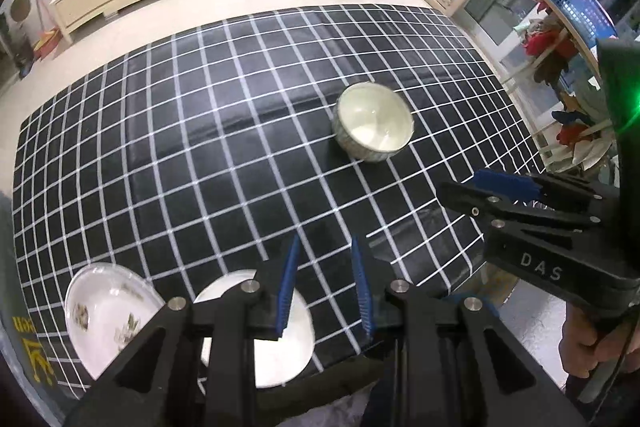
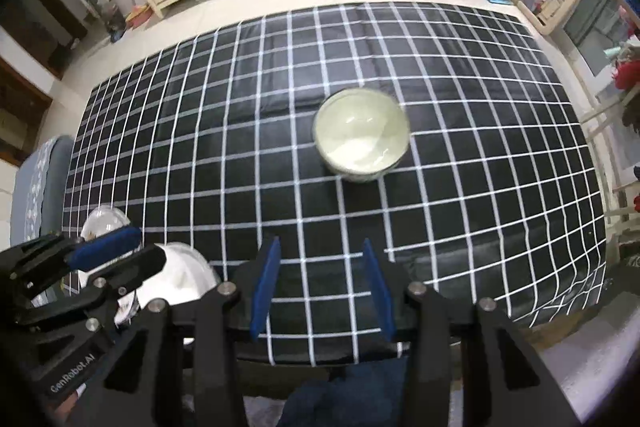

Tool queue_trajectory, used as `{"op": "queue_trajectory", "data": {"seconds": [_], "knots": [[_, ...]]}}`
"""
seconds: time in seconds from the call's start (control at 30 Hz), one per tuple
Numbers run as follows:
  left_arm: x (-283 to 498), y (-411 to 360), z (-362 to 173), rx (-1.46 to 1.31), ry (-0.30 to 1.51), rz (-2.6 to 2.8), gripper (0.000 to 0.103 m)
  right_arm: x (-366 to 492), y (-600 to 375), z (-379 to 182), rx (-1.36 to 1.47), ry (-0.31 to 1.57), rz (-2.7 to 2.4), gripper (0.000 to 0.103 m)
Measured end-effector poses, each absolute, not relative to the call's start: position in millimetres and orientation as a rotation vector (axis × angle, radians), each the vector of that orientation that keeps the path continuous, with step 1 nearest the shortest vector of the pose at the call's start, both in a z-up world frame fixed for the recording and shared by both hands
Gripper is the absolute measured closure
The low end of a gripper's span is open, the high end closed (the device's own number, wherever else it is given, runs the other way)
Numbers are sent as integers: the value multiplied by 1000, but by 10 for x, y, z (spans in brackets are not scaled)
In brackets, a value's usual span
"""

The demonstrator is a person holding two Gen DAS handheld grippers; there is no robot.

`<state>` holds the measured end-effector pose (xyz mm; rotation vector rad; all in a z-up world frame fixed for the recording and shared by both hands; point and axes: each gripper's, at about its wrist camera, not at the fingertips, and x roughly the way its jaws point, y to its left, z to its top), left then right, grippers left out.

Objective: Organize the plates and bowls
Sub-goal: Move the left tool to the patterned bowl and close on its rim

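Bowl [image 2: 361, 135] upright on checked tablecloth [image 2: 240, 155]

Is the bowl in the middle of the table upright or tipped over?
Upright: the bowl rests on its base with its open mouth facing up.

A bench [image 1: 240, 131] draped in a glossy black cloth [image 2: 240, 147] with a white grid pattern carries three pieces of crockery. A pale, round ceramic bowl [image 1: 374, 123] stands upright near the middle, toward one o'clock. At the near edge, around seven o'clock, a white plate with a floral print [image 1: 108, 311] lies just beside a plain white round plate [image 1: 296, 343], both well apart from the bowl.
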<state>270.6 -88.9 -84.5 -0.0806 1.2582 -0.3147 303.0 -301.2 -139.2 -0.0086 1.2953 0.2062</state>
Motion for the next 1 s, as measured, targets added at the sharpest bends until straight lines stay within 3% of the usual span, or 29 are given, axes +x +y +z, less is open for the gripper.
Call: {"op": "queue_trajectory", "data": {"seconds": [0.87, 1.0], "knots": [[4187, -1602, -1826, 17, 1372, -326, 78, 4237, -3636, -2356, 46, 1381, 87, 55], [4241, -1632, -1949, 44, 1385, -318, 88, 4308, -3627, -2461, 64, 1381, 116, 62]]}}
